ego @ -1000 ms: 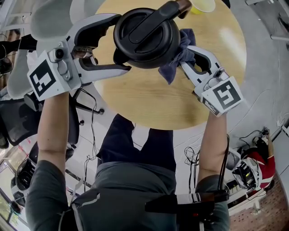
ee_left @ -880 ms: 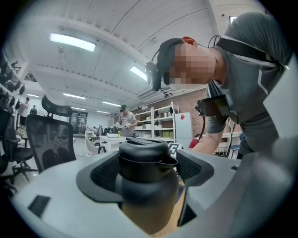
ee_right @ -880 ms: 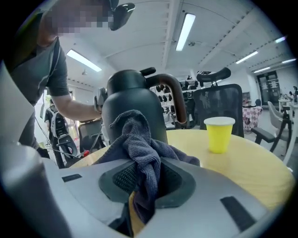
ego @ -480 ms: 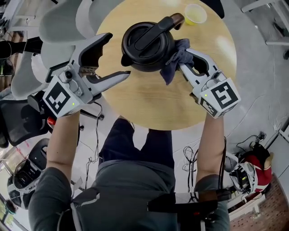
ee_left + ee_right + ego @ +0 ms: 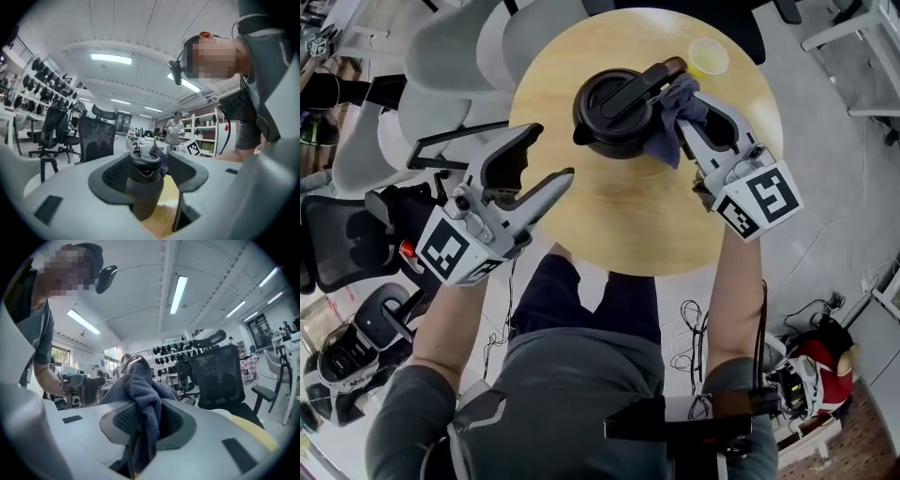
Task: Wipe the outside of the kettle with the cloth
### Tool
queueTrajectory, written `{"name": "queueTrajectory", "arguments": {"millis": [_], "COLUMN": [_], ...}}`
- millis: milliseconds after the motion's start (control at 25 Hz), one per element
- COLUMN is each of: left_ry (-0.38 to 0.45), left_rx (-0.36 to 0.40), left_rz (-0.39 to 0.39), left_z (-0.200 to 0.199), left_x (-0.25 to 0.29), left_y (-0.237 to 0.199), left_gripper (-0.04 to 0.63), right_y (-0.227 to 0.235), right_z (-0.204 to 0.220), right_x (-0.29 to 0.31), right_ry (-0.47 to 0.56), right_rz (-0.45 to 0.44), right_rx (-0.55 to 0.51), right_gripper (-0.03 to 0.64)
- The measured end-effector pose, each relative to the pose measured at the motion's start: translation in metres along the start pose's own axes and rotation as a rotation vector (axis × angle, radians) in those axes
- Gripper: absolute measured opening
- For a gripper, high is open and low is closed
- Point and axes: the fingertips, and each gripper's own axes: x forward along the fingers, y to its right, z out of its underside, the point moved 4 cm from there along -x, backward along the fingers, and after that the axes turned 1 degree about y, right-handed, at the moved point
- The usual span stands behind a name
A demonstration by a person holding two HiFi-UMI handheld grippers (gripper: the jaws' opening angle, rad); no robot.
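Observation:
A black kettle (image 5: pixel 617 114) stands on the round wooden table (image 5: pixel 609 225), its handle pointing to the far right. My right gripper (image 5: pixel 686 114) is shut on a blue-grey cloth (image 5: pixel 673 120), which lies against the kettle's right side. In the right gripper view the cloth (image 5: pixel 140 394) bunches up between the jaws and hides the kettle. My left gripper (image 5: pixel 551 153) hangs over the table's left edge, apart from the kettle; its jaws are closing with nothing between them. The left gripper view shows the kettle (image 5: pixel 145 187) a little beyond the jaws.
A yellow cup (image 5: pixel 706 56) sits on the table beyond the kettle. Grey chairs (image 5: pixel 441 56) and a black office chair (image 5: pixel 337 244) crowd the left side. Cables (image 5: pixel 694 328) and gear lie on the floor at the right.
My left gripper has come off the kettle's left side and drawn back to the left, its jaws narrower. The right gripper has kept the cloth at the kettle's right side.

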Motion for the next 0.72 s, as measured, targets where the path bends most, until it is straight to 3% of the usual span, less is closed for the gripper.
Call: {"name": "queueTrajectory", "arguments": {"millis": [80, 160, 400, 720], "left_ry": [0.006, 0.039, 0.031, 0.005], "left_rx": [-0.014, -0.038, -0.035, -0.045], "left_rz": [-0.022, -0.045, -0.128, -0.152], "left_z": [0.001, 0.000, 0.018, 0.025], "left_x": [-0.002, -0.003, -0.005, -0.013], "left_y": [0.001, 0.000, -0.009, -0.008], "left_gripper": [0.253, 0.192, 0.066, 0.009], "right_y": [0.004, 0.010, 0.031, 0.042], "right_z": [0.004, 0.013, 0.073, 0.111], "right_x": [-0.002, -0.004, 0.004, 0.013], "right_ry": [0.035, 0.050, -0.045, -0.174], "right_rz": [0.007, 0.026, 0.080, 0.138], "right_rx": [0.032, 0.055, 0.086, 0.033], "right_gripper": [0.098, 0.098, 0.097, 0.097]}}
